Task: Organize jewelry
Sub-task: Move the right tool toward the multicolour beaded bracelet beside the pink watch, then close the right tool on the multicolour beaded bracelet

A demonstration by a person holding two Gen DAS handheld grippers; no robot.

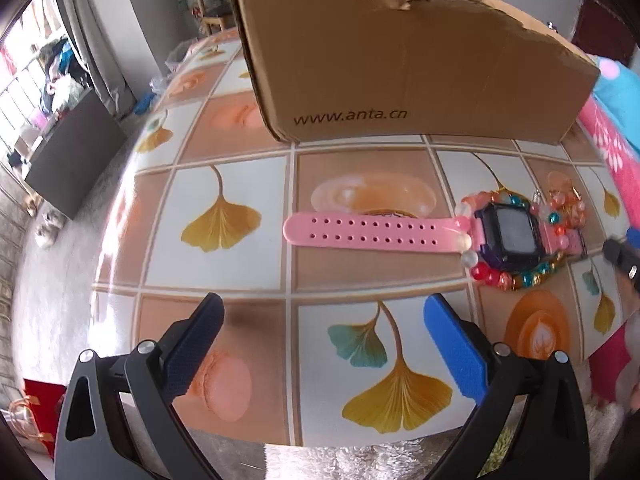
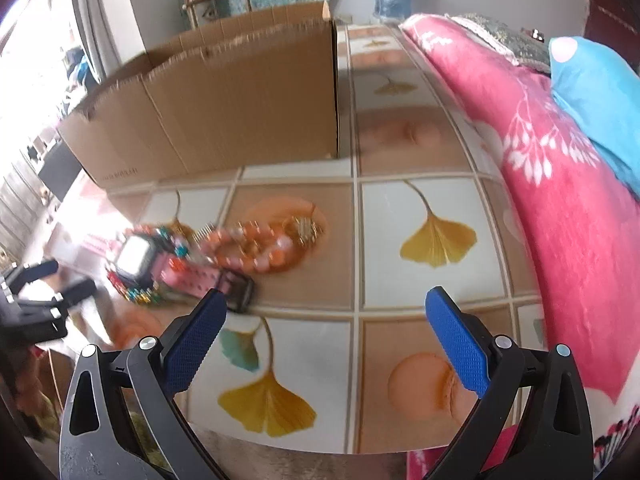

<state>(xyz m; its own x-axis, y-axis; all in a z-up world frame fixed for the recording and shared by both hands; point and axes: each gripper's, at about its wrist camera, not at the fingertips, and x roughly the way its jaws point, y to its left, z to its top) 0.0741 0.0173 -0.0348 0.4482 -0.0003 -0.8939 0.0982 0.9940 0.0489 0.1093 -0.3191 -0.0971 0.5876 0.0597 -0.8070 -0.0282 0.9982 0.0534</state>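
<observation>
Leaf-print counter (image 1: pixel 240 160); pink watch (image 1: pixel 505 233) before cardboard box (image 1: pixel 400 60), bead bracelets (image 1: pixel 560 204) touching it. Strap floppy, light: pinch mid-strap. Left tongs (image 1: pixel 322 344), right tongs (image 2: pixel 326 340) both agape, empty.

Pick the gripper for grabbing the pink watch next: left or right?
Right, probably. The right gripper is open with the pink watch buckle end just past its left finger. The left gripper is open too, but the watch lies farther ahead and off to its right.
</observation>
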